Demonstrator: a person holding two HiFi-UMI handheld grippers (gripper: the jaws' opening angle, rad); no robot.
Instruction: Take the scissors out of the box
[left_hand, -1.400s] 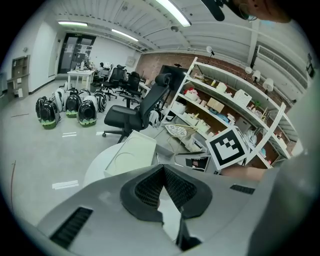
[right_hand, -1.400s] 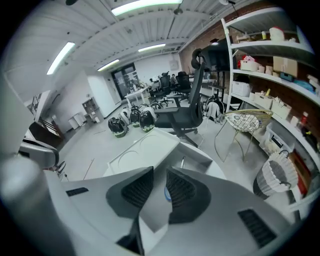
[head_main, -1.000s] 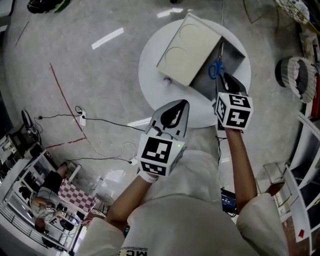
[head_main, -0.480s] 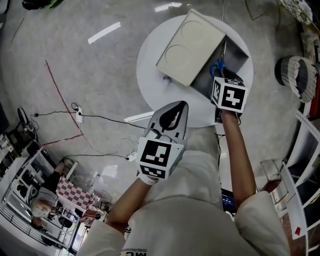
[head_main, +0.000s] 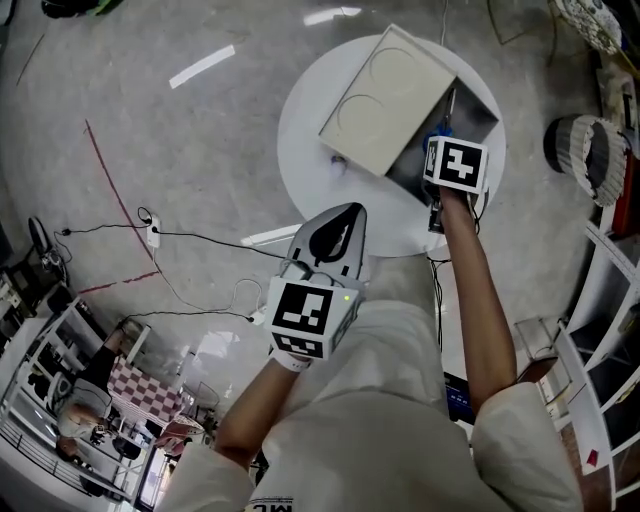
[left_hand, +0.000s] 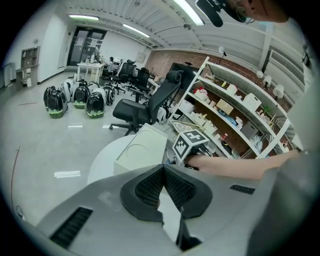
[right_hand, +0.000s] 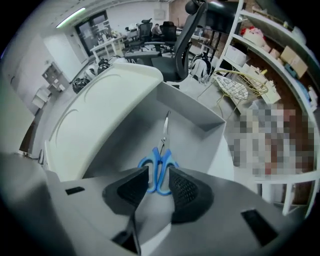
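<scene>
The right gripper (right_hand: 158, 176) has gone forward over the last second, from the near edge of the table (head_main: 305, 140) to inside the box (head_main: 478, 108). In the head view its marker cube now sits over the box's open half and covers most of the scissors (right_hand: 160, 159). The left gripper (head_main: 341, 222) has drifted a little to the left and otherwise keeps its place, low over the near rim of the table and well short of the box.

The right gripper's view shows its two jaws apart, with the blue handles of the scissors just beyond the tips and lined up with the gap between them. The pads do not press on the handles. The scissors lie flat on the grey floor of the box, handles toward the gripper and the closed steel blades pointing at the far wall. In the head view only a bit of blue shows at the cube's upper left edge.

The white lid (head_main: 390, 92) stands open on the left side of the box, its inner face marked with two shallow round shapes.

The left gripper's view shows its jaw tips touching, with nothing between them. Beyond them are the lid, the right gripper's cube and the person's forearm (left_hand: 235, 166) reaching across.

A black office chair (left_hand: 137, 107) stands past the table, with shelves (left_hand: 240, 112) to the right.
</scene>
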